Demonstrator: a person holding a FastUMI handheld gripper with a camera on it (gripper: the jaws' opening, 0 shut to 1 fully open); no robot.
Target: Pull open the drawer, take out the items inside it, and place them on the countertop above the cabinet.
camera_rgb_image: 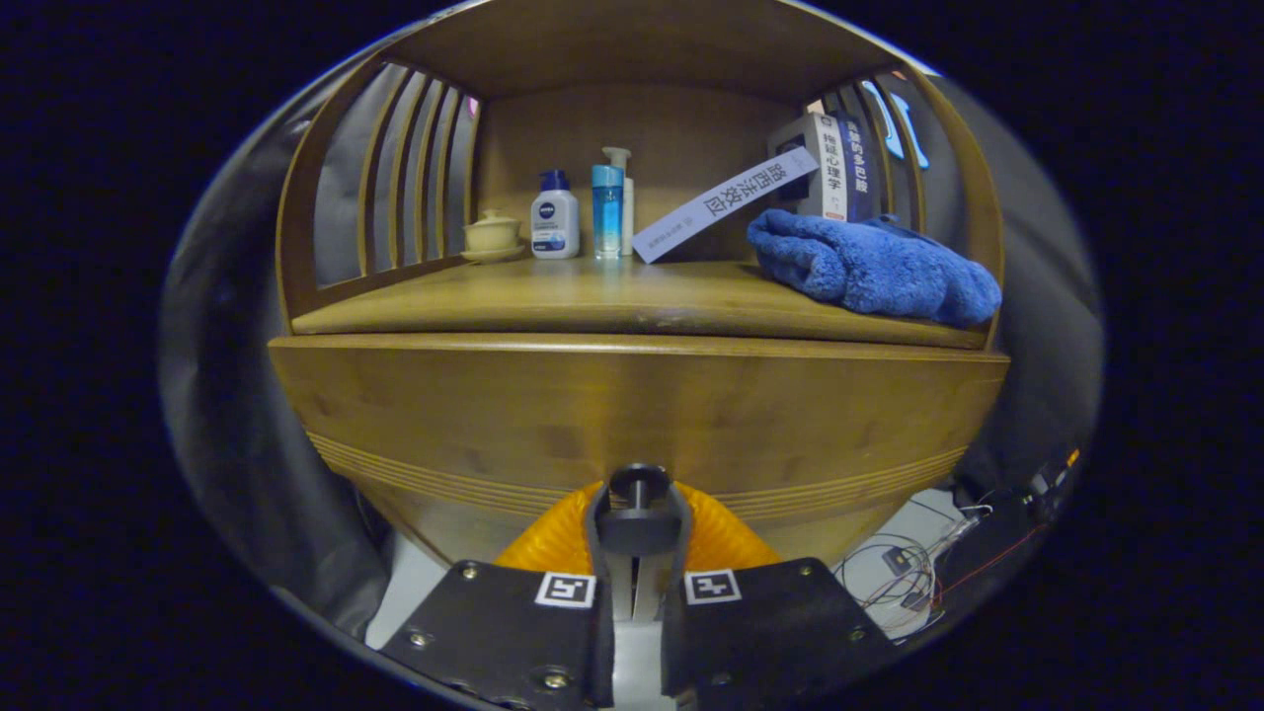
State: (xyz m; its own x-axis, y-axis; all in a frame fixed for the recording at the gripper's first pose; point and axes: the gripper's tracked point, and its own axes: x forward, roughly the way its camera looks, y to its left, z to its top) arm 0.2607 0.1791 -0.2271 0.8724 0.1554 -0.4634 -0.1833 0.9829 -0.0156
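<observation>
Gripping drawer knob (638,486), gripper (638,553) level, closed

NIVEA on the white lotion bottle (555,225); Chinese titles on the leaning book (726,204), too small to read surely

Brown wooden drawer (632,415), fluffy blue towel (874,267), white bottle (555,222) (blue cap), and what looks like a cream teacup (492,235).
</observation>
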